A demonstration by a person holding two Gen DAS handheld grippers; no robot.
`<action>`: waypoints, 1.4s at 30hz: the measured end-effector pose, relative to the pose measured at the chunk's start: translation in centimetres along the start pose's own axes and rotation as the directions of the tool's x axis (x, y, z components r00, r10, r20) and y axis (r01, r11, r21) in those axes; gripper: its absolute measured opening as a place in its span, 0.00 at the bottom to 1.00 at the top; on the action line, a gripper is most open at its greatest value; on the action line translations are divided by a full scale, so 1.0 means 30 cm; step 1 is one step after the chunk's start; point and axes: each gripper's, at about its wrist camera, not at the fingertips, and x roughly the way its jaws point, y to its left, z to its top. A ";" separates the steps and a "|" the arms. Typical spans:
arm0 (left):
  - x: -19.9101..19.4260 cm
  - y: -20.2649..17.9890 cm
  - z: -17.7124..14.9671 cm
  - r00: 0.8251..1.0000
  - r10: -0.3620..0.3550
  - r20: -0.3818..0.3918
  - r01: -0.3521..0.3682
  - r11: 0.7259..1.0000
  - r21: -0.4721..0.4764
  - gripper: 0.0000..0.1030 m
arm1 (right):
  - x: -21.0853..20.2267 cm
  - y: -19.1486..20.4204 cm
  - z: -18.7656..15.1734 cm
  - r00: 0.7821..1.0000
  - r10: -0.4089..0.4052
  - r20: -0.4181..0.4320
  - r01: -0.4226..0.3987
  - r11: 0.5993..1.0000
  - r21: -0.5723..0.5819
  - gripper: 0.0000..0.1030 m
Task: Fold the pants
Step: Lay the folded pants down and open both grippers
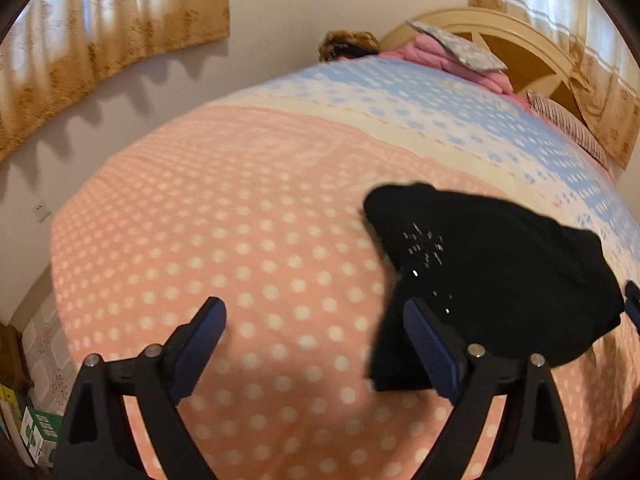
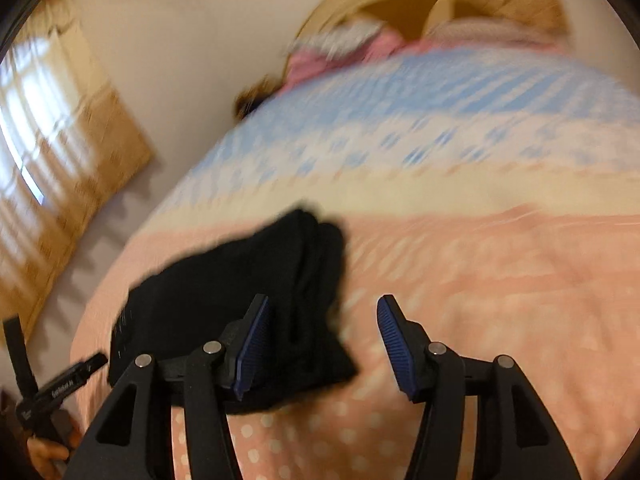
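The black pants (image 1: 500, 264) lie as a folded bundle on the pink dotted bedspread (image 1: 200, 240). My left gripper (image 1: 316, 320) stands open just left of the bundle, with only bedspread between its fingers. Its right finger (image 1: 428, 344) overlaps the bundle's near left edge. In the blurred right wrist view the pants (image 2: 240, 280) sit left of centre on the bedspread (image 2: 480, 280). The right gripper (image 2: 324, 336) is open, and the bundle's near right corner reaches into the gap without either pad pressing on it. The left gripper's body (image 2: 60, 392) and a hand (image 2: 44, 456) show at the lower left.
The bedspread turns cream, then blue, toward a cream headboard (image 1: 500, 36) with pink bedding (image 1: 440, 56), a grey cushion (image 1: 456, 44) and a striped pillow (image 1: 568, 124). Gold curtains (image 1: 100, 52) hang on the left wall. Boxes (image 1: 36, 432) stand on the floor beside the bed.
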 end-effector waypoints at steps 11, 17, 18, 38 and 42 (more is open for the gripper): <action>-0.022 -0.255 0.064 0.978 -0.160 0.135 0.143 0.982 0.126 0.87 | -0.038 0.257 -0.073 1.000 0.019 0.024 -0.010 0.946 -0.325 0.07; 0.151 -0.254 -0.004 0.991 -0.121 -0.054 0.125 0.989 0.077 0.89 | 0.105 0.167 -0.148 0.993 0.020 -0.119 -0.048 0.972 -0.230 0.07; 0.171 -0.218 -0.024 0.989 -0.133 -0.065 0.136 0.990 0.034 0.89 | 0.106 0.161 -0.145 0.992 0.028 -0.127 -0.055 0.975 -0.216 0.07; -0.039 -0.149 -0.226 0.997 -0.070 -0.043 0.075 0.990 0.119 0.93 | -0.002 0.133 -0.206 0.975 0.107 -0.193 -0.112 0.994 -0.017 0.08; -0.055 -0.165 -0.278 0.996 -0.066 -0.053 0.074 0.986 0.149 0.93 | -0.074 0.143 -0.278 0.977 0.066 -0.204 -0.075 0.996 -0.038 0.08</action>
